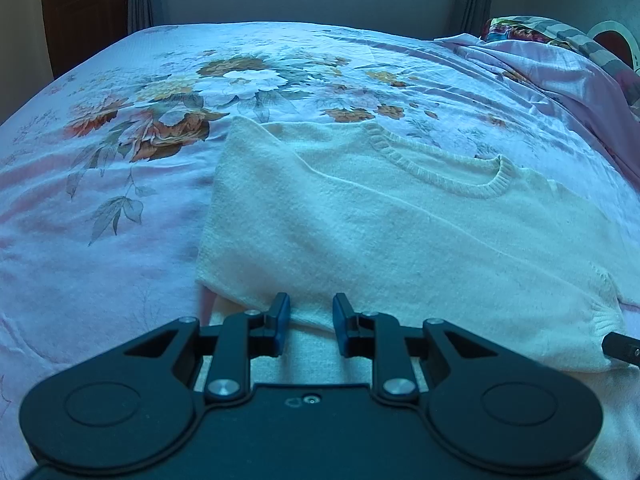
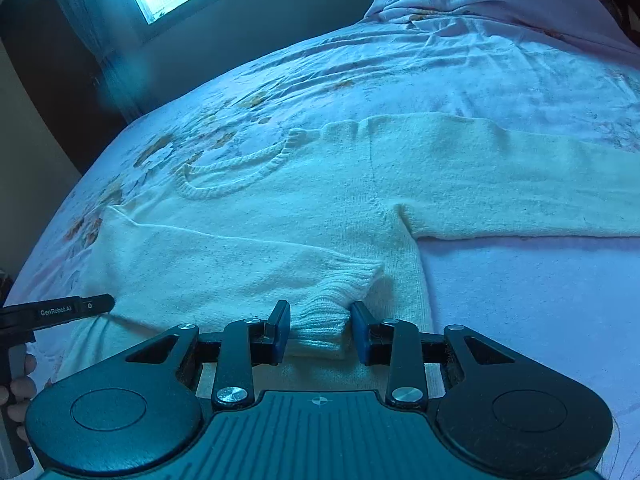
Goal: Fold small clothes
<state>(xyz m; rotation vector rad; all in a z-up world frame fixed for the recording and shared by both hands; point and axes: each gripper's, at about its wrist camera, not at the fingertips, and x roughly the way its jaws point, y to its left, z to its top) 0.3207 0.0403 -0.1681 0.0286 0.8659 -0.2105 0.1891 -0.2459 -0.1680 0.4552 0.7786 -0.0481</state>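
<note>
Cream sweater [image 2: 280,216] on bed [image 1: 100,240]: one sleeve folded across, 3 o'clock sleeve still out. Right gripper [image 2: 320,328] straddles the cuff [image 2: 332,300], probably ungripped; left gripper [image 1: 311,320] narrow, empty.

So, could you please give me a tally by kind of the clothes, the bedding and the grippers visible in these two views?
Cream knit sweater: 1
Floral bedsheet: 1
Patterned pillow or quilt bundle at the bed's far corner: 1
Handheld grippers: 2, the left gripper and the right gripper, whose jaws stand either side of the sleeve cuff
Total: 5
</note>
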